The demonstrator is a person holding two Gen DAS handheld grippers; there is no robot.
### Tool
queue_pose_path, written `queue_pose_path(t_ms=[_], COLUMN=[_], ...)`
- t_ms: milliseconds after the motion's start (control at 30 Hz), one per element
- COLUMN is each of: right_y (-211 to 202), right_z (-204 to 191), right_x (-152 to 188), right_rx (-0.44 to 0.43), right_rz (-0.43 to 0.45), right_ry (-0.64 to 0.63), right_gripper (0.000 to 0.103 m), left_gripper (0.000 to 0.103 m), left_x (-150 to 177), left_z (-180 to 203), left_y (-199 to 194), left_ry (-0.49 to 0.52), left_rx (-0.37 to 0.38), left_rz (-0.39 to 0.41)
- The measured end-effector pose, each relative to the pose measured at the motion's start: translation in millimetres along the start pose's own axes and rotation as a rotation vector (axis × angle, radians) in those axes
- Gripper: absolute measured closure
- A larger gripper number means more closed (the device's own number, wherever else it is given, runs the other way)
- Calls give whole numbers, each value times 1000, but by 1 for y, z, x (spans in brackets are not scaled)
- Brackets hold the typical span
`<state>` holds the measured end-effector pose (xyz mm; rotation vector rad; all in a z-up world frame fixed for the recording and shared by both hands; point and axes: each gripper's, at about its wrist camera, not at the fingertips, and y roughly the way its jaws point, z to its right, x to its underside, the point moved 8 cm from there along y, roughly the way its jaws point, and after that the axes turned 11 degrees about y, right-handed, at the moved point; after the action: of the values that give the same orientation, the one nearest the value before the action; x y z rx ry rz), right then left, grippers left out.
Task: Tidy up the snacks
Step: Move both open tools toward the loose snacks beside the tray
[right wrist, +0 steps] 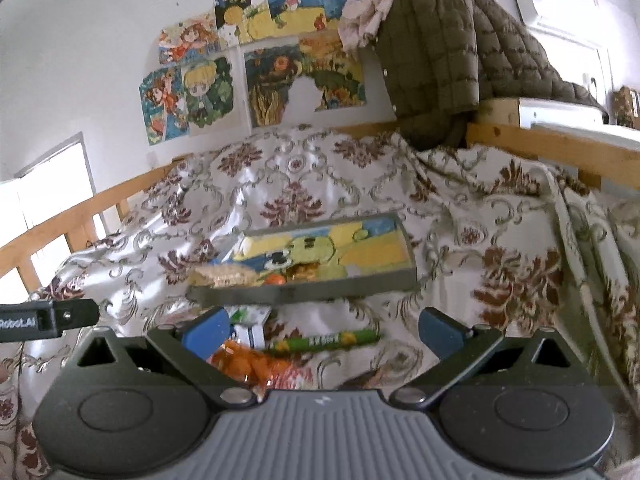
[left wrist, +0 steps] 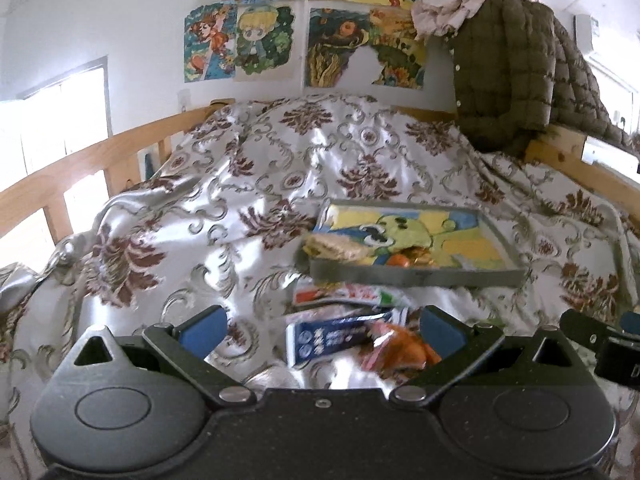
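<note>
Snacks loose before tray; both grippers empty.

The green stick pack is noted at twelve o'clock of the wide-open right gripper, long axis crosswise, short of the tray; probably right-hand reach.

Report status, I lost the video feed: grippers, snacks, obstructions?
Left gripper open, empty; right gripper open, empty. Tray part filled; green stick, orange pack, blue box loose on bedspread. Nothing blocking.

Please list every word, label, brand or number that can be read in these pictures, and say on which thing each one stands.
"Robot.AI": on the left gripper, seen at the edge of the right wrist view.
green snack stick: yellow print, too blurred to read.
blue snack packet: white print and round signs, too blurred to read.
red and green wrapper: blurred, unreadable.
</note>
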<state>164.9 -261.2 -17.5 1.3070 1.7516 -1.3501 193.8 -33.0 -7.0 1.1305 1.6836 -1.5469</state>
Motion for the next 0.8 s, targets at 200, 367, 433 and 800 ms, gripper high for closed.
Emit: queue_pose_path(t_ms=[200, 367, 433, 800], right_y=[-1, 4, 6, 19], right_z=[-6, -16, -21, -31], right_x=[13, 29, 36, 57], right_rx=[17, 33, 42, 51], right_rz=[-46, -117, -153, -269], right_ry=[-37, -100, -127, -198], right_gripper=[0, 0, 0, 0], left_gripper=[1, 1, 1, 1], left_x=[20, 43, 55, 74], left_z=[-11, -19, -21, -22], left_y=[-2, 5, 10, 25], left_ry=[21, 21, 22, 2], left_rx=[-15, -14, -11, 18], left_rz=[-32, -85, -124, -243])
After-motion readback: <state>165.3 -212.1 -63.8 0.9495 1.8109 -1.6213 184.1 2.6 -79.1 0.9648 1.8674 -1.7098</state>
